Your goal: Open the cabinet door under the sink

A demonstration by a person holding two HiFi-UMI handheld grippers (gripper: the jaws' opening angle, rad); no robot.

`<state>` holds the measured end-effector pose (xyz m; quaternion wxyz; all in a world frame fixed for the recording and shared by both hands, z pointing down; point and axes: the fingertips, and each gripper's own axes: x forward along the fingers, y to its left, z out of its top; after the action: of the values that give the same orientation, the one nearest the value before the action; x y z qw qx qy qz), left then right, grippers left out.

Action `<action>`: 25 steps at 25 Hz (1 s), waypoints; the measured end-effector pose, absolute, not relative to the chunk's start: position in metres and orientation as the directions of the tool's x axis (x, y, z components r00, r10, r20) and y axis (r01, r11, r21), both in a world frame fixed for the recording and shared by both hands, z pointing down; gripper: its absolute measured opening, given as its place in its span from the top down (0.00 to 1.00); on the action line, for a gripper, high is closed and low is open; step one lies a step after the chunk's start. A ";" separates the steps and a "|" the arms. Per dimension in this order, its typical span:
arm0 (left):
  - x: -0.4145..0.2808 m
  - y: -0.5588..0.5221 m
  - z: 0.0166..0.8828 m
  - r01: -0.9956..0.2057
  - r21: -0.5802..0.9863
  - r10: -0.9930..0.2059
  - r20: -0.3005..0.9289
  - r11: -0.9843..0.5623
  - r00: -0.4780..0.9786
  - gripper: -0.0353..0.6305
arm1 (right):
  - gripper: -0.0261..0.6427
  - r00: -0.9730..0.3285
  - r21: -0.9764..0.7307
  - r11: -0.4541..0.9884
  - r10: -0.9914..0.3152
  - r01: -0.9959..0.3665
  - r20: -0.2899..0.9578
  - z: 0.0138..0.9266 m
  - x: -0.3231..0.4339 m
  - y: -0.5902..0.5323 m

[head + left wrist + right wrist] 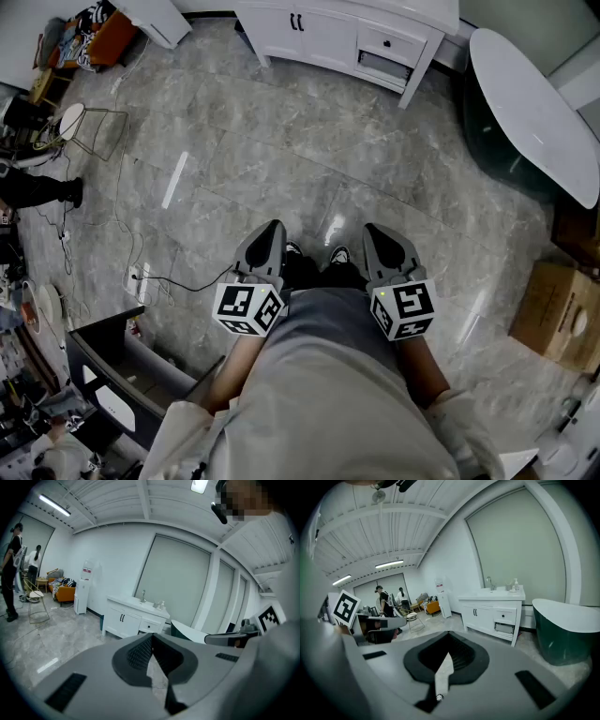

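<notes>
- At the very start, by the look of it: no step of the opening done.
- Far off at the top centre of the head view, across a broad stretch of marble floor (281, 150): the white sink cabinet (323, 37).
- At centre right in the right gripper view, next to the dark green bathtub (565, 630); left of centre in the left gripper view.
- Shut flat and untouched: the cabinet doors (298, 30), with two dark handles (296, 22) side by side where they meet.
- Held low at lower centre of the head view, close against the body: the left gripper (273, 228), tips pressed together on nothing.
- Just beside it, the right gripper (374, 230), likewise pressed together and empty.
- Well apart from the cabinet, both of them.
- Left to do, as a judgement: walk up to the cabinet, spread one gripper, close it on a door handle, swing that door outward.
</notes>
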<state>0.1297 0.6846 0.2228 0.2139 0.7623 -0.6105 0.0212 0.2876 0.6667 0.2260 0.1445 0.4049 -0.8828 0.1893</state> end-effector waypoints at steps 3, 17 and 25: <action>0.128 0.688 0.225 -0.943 0.301 -0.923 0.304 -0.142 0.236 0.95 | 0.95 -0.638 -0.219 0.609 -0.651 -0.762 0.412 0.228 0.286 0.667; 0.112 0.680 0.232 -0.936 0.335 -0.931 0.297 -0.107 0.212 0.95 | 0.95 -0.725 -0.310 0.657 -0.597 -0.687 0.343 0.223 0.261 0.648; 0.085 0.617 0.236 -0.915 0.380 -0.914 0.306 -0.138 0.265 0.95 | 0.95 -0.698 -0.321 0.620 -0.628 -0.716 0.345 0.217 0.234 0.577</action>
<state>0.0847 0.6174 0.2363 0.2521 0.7542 -0.6063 0.0005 0.2344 0.5774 0.2169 0.0998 0.3758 -0.8943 0.2214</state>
